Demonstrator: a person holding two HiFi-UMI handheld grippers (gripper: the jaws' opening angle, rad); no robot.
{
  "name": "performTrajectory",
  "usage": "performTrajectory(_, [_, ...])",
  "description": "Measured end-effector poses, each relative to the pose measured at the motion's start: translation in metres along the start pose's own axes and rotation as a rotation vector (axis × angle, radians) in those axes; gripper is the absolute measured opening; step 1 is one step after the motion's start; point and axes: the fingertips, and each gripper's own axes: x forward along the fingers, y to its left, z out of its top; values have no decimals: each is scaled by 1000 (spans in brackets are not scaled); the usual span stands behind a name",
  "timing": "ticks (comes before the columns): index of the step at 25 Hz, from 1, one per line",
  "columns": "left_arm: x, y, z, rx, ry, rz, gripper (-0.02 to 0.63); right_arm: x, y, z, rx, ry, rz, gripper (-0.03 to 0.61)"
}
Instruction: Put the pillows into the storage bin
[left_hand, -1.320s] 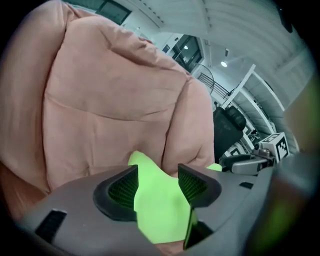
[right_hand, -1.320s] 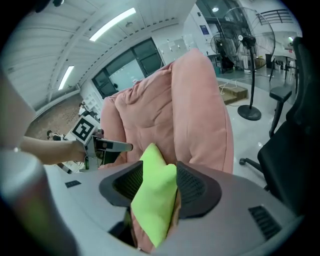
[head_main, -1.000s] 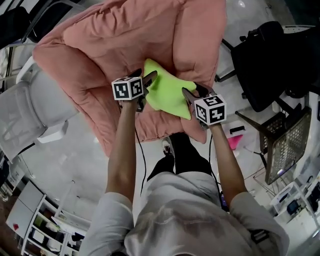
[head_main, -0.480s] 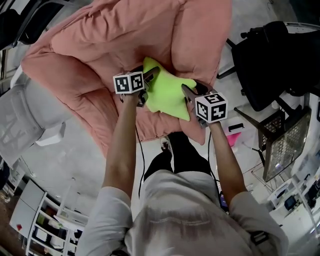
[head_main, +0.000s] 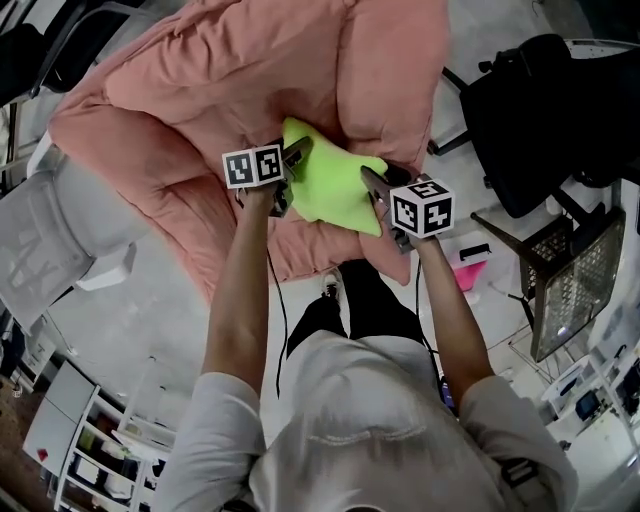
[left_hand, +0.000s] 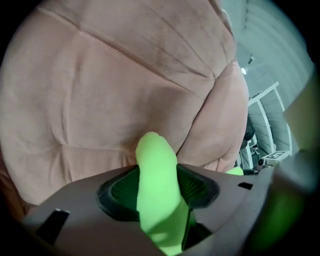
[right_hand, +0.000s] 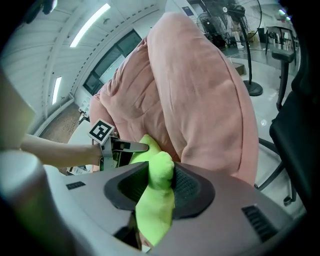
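Clamped on left corner of lime-green pillow (head_main: 335, 188): left gripper (head_main: 297, 153), jaws just closed in, green fabric pinched between pads. Clamped on right corner: right gripper (head_main: 370, 182), jaws likewise just narrowed onto fabric. Held between both, pillow resting against big pink beanbag cushion (head_main: 200, 90), near its front edge. Standing just off beanbag's right edge: black office chair (head_main: 540, 110).

Pink cushion (head_main: 250, 90) (perhaps beanbag) on floor (head_main: 150, 320)
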Motion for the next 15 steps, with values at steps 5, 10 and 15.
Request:
performTrajectory(5, [-28,-8,-8,5,-68,40,230,-13,18,-10,-13,-27,15,125])
performTrajectory(10, [-75,-39,-15,55,-173,14,225,-44,41,-23,-31,-78,50,112])
performTrajectory(15, [-138,-81,-25,145,-288,27,224,-89,79,-32,-94,-151,73,106])
